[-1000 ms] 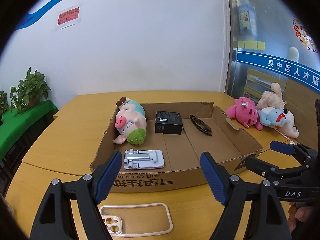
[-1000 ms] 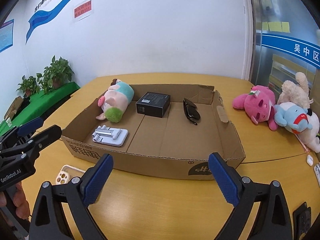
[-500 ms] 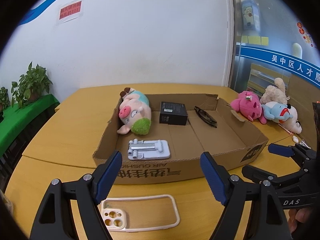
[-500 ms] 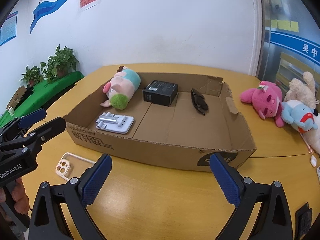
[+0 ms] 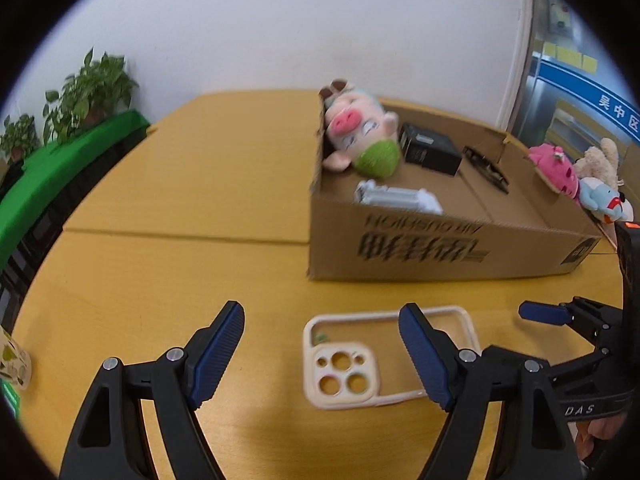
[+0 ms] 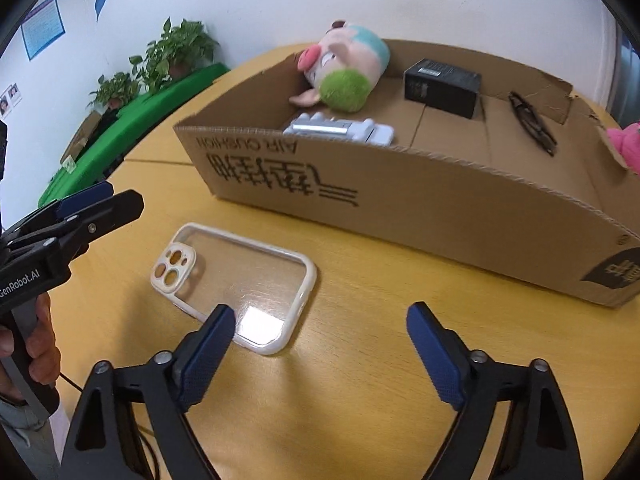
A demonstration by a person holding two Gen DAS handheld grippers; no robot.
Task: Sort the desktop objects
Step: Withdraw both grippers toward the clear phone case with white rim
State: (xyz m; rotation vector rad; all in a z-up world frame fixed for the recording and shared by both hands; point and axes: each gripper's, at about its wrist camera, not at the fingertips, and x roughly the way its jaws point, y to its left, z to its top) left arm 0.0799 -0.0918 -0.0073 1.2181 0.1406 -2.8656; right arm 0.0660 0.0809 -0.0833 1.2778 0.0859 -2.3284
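A clear phone case with a cream rim [image 5: 384, 356] [image 6: 236, 284] lies flat on the yellow table in front of a shallow cardboard box [image 5: 452, 248] [image 6: 400, 200]. In the box lie a pig plush [image 5: 356, 136] [image 6: 344, 68], a black box [image 5: 430, 148] [image 6: 442, 84], a white phone stand [image 5: 396, 196] [image 6: 340, 130] and dark glasses [image 5: 486, 168] [image 6: 532, 122]. My left gripper [image 5: 320, 344] is open just above the case, with the case's camera end between the fingers. My right gripper [image 6: 320, 344] is open and empty, close to the case's near end.
Pink, blue and beige plush toys [image 5: 580, 184] lie on the table right of the box. Potted plants [image 5: 92, 92] stand on a green-covered bench at the left. A patterned object [image 5: 12, 364] sits at the table's left edge. A white wall is behind.
Both grippers have dropped and moved left toward the phone case; the box now sits farther up and to the right in both views. Both grippers stay open.
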